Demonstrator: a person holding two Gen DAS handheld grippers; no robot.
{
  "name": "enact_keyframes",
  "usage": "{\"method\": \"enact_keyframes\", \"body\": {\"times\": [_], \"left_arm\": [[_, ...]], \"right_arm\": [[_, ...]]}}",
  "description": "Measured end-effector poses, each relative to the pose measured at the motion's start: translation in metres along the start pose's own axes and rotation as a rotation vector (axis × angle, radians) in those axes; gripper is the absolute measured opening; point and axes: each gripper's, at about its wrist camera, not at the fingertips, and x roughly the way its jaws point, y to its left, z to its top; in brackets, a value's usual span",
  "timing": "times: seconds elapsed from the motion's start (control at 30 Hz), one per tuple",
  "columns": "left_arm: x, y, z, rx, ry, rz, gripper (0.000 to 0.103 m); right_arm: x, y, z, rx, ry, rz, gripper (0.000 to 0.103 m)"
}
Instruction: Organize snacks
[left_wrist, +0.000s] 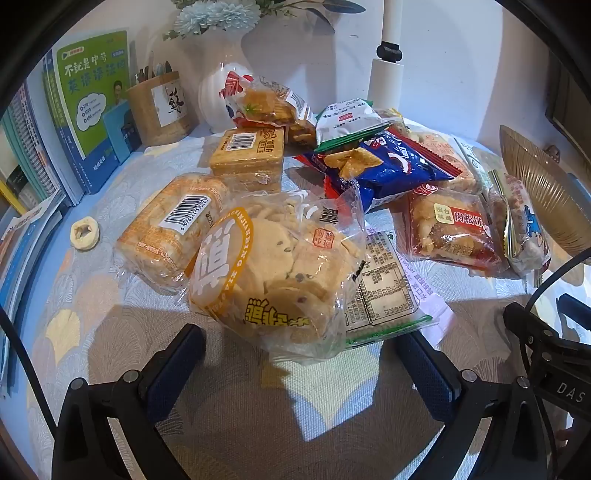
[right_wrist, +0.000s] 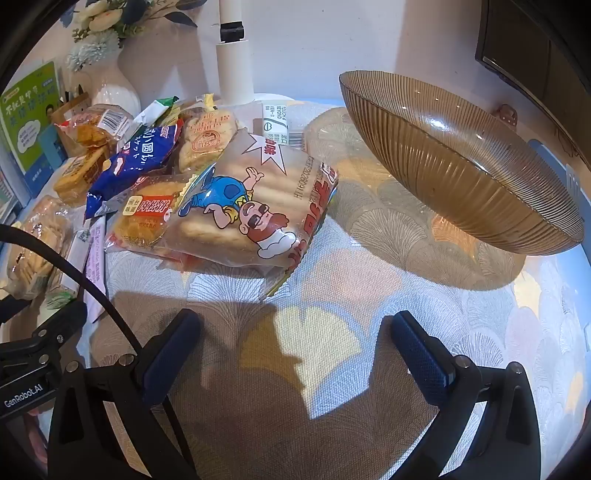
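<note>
Both grippers wide open, empty, over snack pile on patterned tablecloth (right_wrist: 369, 295).
Left gripper (left_wrist: 299, 354): jaws fully spread, nothing held, clear bag of round crackers (left_wrist: 273, 273) with yellow label just beyond the tips. Right gripper (right_wrist: 295, 336): jaws fully spread, nothing held, cartoon-print biscuit pack (right_wrist: 251, 206) a little farther off. Past these, mid pile: red meat-floss cake pack (left_wrist: 450, 229), blue crinkly chip bag (left_wrist: 384, 166), 2 barcode-labelled cracker packs (left_wrist: 173, 225) left. Right side: ribbed amber glass bowl (right_wrist: 461, 158), empty, apart from pile. Far: white vase (left_wrist: 218, 88), books (left_wrist: 88, 99) at left.
</note>
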Motion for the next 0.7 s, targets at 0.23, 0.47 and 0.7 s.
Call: {"method": "enact_keyframes", "body": {"times": [0.23, 0.47, 0.7], "left_arm": [[-0.0001, 0.0, 0.0, 0.002, 0.0, 0.002, 0.103], [0.0, 0.0, 0.0001, 0.002, 0.0, 0.003, 0.103], [-0.0001, 0.0006, 0.0002, 0.002, 0.0, 0.002, 0.103]], "right_arm": [[-0.0002, 0.0019, 0.0004, -0.002, -0.001, -0.002, 0.103], [0.0001, -0.0003, -0.0007, 0.002, 0.0, 0.003, 0.103], [-0.0002, -0.0005, -0.001, 0.003, 0.0, 0.004, 0.103]]}}
